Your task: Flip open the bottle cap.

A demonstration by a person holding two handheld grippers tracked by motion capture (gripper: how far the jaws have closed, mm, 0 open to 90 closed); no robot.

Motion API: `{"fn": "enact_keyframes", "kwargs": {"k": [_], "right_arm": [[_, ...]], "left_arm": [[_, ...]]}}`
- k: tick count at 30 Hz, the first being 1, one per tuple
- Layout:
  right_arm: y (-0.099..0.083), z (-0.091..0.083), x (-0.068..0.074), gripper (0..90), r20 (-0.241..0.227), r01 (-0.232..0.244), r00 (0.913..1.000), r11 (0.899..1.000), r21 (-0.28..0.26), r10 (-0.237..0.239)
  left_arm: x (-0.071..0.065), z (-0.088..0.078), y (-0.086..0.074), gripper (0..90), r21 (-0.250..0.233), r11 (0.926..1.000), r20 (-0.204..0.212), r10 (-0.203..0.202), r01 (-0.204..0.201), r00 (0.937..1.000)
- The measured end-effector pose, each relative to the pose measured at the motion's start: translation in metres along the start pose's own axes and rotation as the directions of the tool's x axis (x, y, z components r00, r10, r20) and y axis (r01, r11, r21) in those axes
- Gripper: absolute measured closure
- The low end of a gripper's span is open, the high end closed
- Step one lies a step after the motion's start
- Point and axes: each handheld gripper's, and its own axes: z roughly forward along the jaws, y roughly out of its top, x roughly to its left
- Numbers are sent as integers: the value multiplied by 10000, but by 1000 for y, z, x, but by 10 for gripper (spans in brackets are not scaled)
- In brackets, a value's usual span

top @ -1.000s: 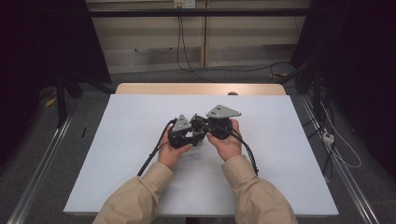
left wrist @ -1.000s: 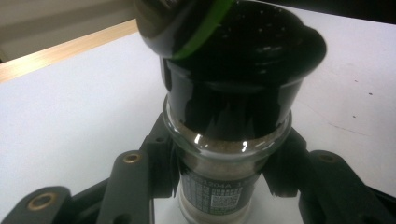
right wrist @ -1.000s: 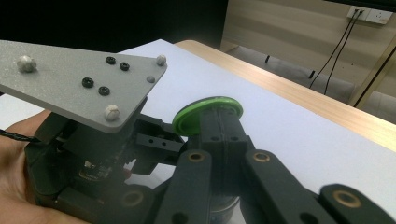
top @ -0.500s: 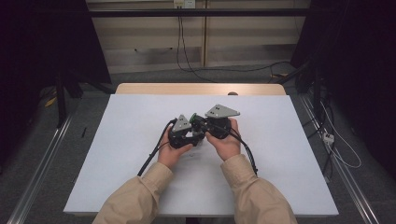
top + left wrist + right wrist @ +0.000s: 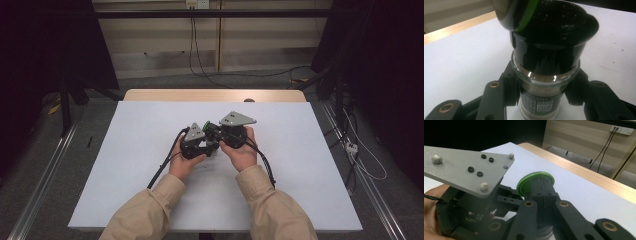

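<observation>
White matte sheet covers the table [image 5: 150, 150], with a strip of pale wood showing along its far edge; beyond it, grey floor, beige wall panelling and dark cables hanging from a socket.

Both my grippers meet over the middle of the table, close together. My left gripper [image 5: 544, 100] has its black jaws closed on a small glass jar [image 5: 541, 100]: clear round wall, thick rounded lip, tan powdery fill inside, and a printed label with a square code low on the front. The jaws press the jar from both sides just below the lip.

On top of the jar sits a glossy black cap [image 5: 549, 37], flared, wider than the glass neck, with ribbed notches round its lower skirt and a green edge at its top.

My right gripper [image 5: 541, 192] has its matte black jaws clamped on that cap, seen there as a flat round green disc. Brass-coloured pivot bushings show on the jaw links.

A grey, grainy three-cornered plate [image 5: 469, 170] with small pale balls at its corners rides on the left gripper. Tan sleeves [image 5: 150, 215] come in from the near edge.
</observation>
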Motion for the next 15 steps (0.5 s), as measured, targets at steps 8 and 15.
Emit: {"fn": "enact_keyframes", "kwargs": {"k": [8, 15], "right_arm": [[0, 1, 0, 900, -3, 30, 10000, 10000, 24, -30], [0, 3, 1, 900, -5, 16, 10000, 10000, 25, -16]], "left_arm": [[0, 0, 0, 533, -7, 10000, -11, -7, 7, 10000], [0, 0, 0, 533, -1, 10000, -17, 20, -20, 10000]]}}
